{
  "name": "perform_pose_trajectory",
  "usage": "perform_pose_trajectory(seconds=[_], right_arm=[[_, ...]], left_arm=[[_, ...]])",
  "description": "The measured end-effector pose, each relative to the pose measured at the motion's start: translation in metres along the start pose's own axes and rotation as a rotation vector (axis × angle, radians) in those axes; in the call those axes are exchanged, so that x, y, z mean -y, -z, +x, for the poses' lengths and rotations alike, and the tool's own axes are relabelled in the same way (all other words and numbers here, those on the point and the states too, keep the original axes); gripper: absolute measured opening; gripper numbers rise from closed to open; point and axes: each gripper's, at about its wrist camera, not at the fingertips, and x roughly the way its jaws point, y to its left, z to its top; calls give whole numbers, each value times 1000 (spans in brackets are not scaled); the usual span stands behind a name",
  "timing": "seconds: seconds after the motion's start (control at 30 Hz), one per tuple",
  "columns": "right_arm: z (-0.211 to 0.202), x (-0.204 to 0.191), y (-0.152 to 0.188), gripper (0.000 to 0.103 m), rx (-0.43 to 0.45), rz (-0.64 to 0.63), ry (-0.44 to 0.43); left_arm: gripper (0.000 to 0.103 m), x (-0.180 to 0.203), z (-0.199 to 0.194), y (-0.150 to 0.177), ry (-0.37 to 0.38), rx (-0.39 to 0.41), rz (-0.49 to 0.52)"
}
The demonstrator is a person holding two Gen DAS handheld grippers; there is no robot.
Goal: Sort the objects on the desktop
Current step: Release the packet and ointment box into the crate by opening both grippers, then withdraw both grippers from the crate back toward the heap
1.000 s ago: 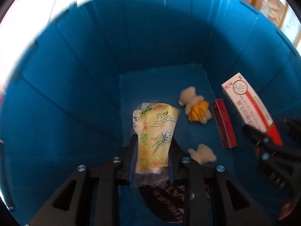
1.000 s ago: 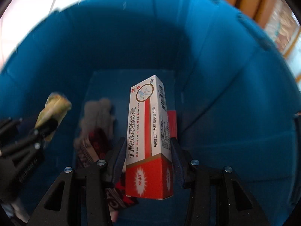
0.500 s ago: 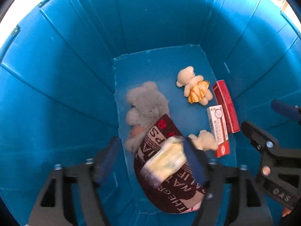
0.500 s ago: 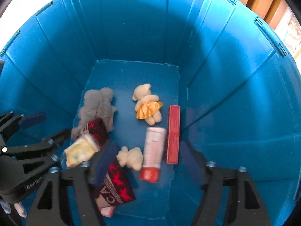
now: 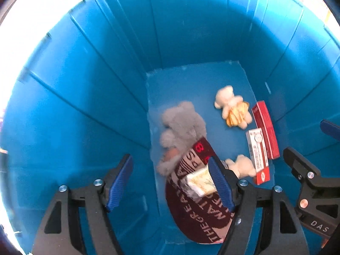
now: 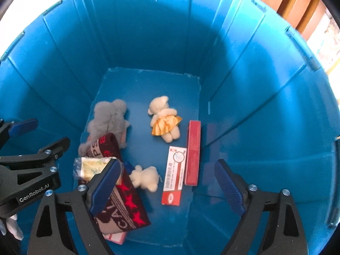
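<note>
Both grippers hang above a deep blue bin (image 5: 89, 97) (image 6: 265, 97). My left gripper (image 5: 172, 182) is open and empty. My right gripper (image 6: 170, 189) is open and empty. The yellow-green snack packet (image 5: 199, 182) (image 6: 91, 166) lies on a dark red printed cloth (image 5: 197, 214) (image 6: 121, 204) on the bin floor. The white and red medicine box (image 5: 258, 155) (image 6: 174, 175) lies flat on the floor beside a long red box (image 5: 265, 130) (image 6: 193, 152).
On the bin floor also lie a grey plush toy (image 5: 180, 125) (image 6: 109, 120), a cream bear in an orange skirt (image 5: 231, 108) (image 6: 164, 120) and a small cream plush (image 5: 242, 165) (image 6: 145, 177). Wooden furniture (image 6: 286, 2) stands beyond the bin's far right rim.
My left gripper opened and dropped the snack packet onto the cloth. My right gripper opened and dropped the medicine box beside the red box. Both grippers have risen a little.
</note>
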Motion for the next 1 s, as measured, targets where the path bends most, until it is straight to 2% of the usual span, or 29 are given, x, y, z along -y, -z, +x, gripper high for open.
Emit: perform_pose_trajectory(seconds=[0.07, 0.1, 0.17, 0.33, 0.53, 0.63, 0.77, 1.0], right_arm=[[-13, 0, -2, 92, 47, -1, -15], [-23, 0, -3, 97, 81, 1, -29], [-39, 0, -3, 100, 131, 4, -49], [-79, 2, 4, 103, 210, -32, -171], [-133, 12, 39, 103, 366, -67, -135], [-145, 18, 59, 103, 410, -69, -152], [-142, 24, 74, 103, 402, -40, -152], [-147, 21, 86, 103, 423, -27, -112]], left_arm=[[72, -2, -20, 0, 0, 76, -7], [72, -3, -30, 1, 6, 110, -9], [72, -7, -48, 4, 9, 165, -23], [72, -30, -98, 23, 129, 309, -77], [73, -51, -147, 62, 149, 478, -87], [73, -60, -151, 81, 149, 508, -121], [73, -77, -148, 98, 193, 507, -177], [73, -118, -164, 130, 150, 558, -240]])
